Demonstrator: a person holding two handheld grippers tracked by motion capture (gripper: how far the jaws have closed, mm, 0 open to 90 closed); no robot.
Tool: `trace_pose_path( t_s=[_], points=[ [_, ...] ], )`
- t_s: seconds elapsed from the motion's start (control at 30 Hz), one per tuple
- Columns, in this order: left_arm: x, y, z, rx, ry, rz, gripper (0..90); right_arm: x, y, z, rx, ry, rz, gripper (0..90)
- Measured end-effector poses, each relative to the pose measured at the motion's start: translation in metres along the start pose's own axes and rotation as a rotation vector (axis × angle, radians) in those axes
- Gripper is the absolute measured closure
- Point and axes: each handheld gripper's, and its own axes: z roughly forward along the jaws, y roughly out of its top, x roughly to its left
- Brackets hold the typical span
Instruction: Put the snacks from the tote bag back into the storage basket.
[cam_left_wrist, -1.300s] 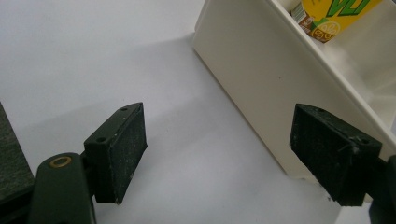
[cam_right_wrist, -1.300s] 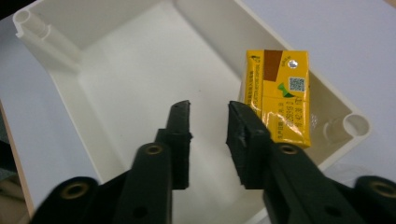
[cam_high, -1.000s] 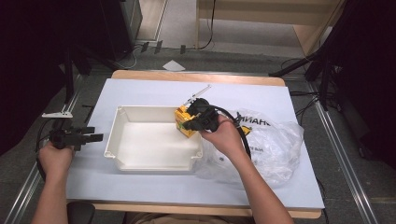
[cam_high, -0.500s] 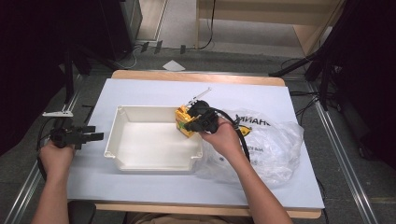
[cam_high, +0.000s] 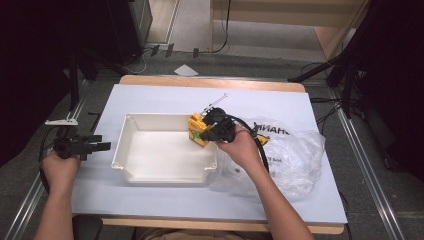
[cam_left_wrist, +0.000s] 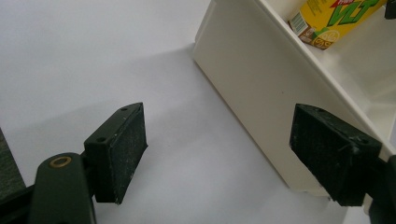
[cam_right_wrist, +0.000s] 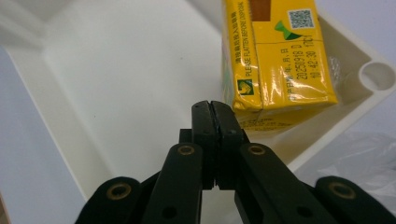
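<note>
A white tray (cam_high: 165, 172) sits near the middle of the table (cam_high: 150, 97), with a clear plastic bag (cam_high: 295, 155) lying just to its right. A yellow carton (cam_high: 196, 131) stands inside the tray at its far right corner, leaning against the right wall.

The right gripper (cam_high: 212, 131) hangs over that corner, held in the person's right hand (cam_high: 240, 147). In the right gripper view its jaws are pressed together with nothing between them, and the right gripper (cam_right_wrist: 215, 109) sits just in front of the lower left edge of the carton (cam_right_wrist: 280, 60); whether the tips touch it cannot be told. The tray (cam_right_wrist: 116, 70) floor spreads out to the left of the carton.

The left gripper (cam_high: 102, 146) rests at the left edge of the table, in the left hand (cam_high: 60, 167), pointing right toward the tray and apart from it. In the left gripper view its jaws are spread wide and hold nothing; the left gripper (cam_left_wrist: 224, 154) faces the tray's (cam_left_wrist: 252, 79) outer left wall, with the carton (cam_left_wrist: 331, 21) seen past the rim.
</note>
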Motion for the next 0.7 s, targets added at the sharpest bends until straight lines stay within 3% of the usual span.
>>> trace_pose_path(
  t_s=[0.7],
  points=[
    [-0.0002,0.0001,0.0003,0.003,0.001,0.0,19.8,-0.01,-0.002,-0.0063,-0.017,-0.036,0.021,90.0]
  ],
)
